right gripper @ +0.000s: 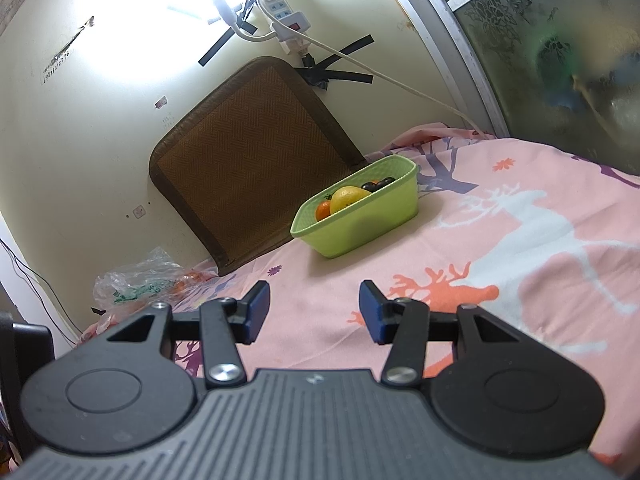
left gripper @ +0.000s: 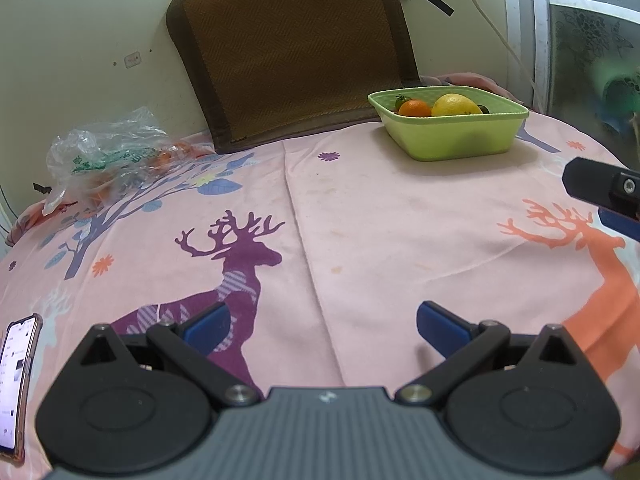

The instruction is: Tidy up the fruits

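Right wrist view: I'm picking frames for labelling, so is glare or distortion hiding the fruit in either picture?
Right wrist view: a lamp blows out the upper wall, but the basket stays clear. Left wrist view: even light, basket sharp, fisheye bending the bed's edges.

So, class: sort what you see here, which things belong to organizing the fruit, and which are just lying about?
Belongs to the job:
green basket
orange
lemon
plastic bag with orange fruit showing through
left claw, open
right claw, open

Lying about:
phone
brown mat
power strip
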